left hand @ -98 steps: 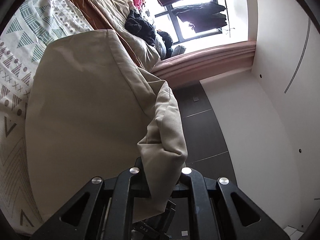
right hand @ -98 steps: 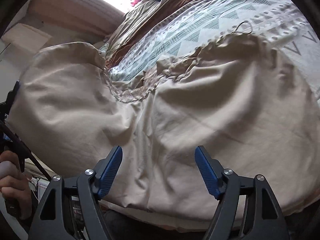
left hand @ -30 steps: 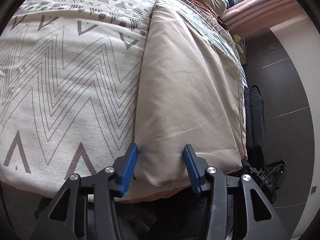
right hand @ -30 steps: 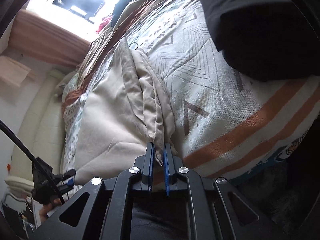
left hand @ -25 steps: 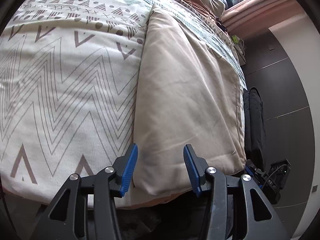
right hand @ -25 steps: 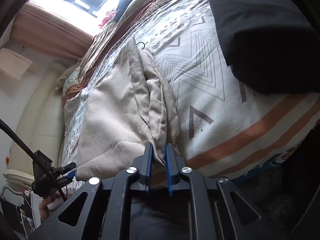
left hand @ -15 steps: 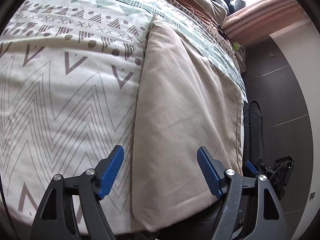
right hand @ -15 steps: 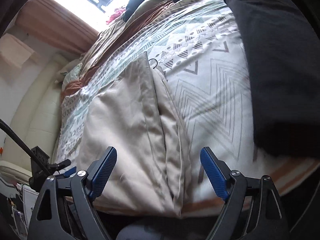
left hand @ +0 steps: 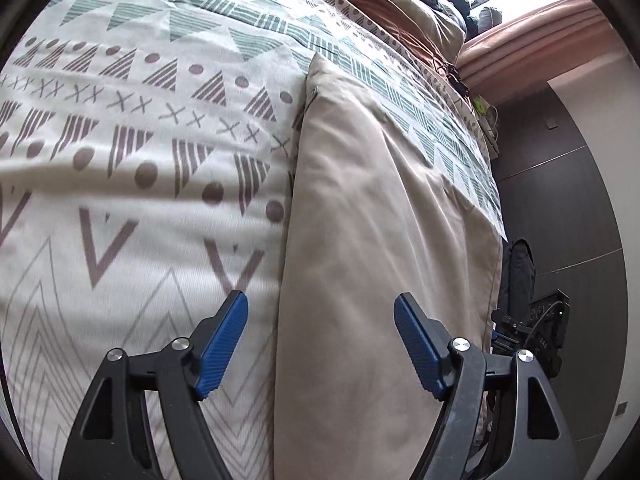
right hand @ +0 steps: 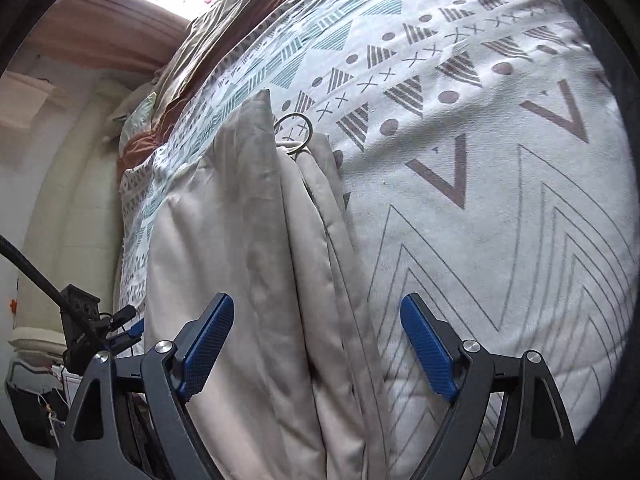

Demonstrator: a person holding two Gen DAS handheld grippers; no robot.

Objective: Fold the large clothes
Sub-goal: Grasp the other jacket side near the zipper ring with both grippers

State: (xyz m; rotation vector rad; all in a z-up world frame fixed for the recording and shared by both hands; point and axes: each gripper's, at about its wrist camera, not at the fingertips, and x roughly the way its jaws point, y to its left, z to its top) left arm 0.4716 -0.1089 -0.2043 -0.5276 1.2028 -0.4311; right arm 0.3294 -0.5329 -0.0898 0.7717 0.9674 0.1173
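Left claw (left hand: 320,340): spread wide, gripping nothing, poised low over the near end of the beige garment (left hand: 384,240), straddling its left folded edge. Right claw (right hand: 316,344): likewise wide apart and empty, with the layered folds of the same garment lying between its blue pads (right hand: 208,344) but not pinched.

Location of work item: flat on the patterned bed cover (left hand: 120,160), folded lengthwise into a long narrow strip running away from the operator toward the window end of the bed. Left-wrist view: smooth top layer, straight left edge. Right-wrist view: several stacked layers along the right side, with a metal ring (right hand: 294,126) and a loop of cord at the far end. Dark garment (right hand: 592,24) at the far right margin of the bed, well apart from the strip.

Step in hand, judged from the layout: lengthwise fold set down and released; crosswise fold not yet begun.

Requirements for next move:
- Lower both claws onto the near corners of the strip.
- Capture all layers on the right side, not the top sheet alone.
- Avoid pinching the bed cover beneath.
- Lift evenly and carry the near end toward the ring end, keeping the edges aligned.

Exact layer count: not determinable from these views.
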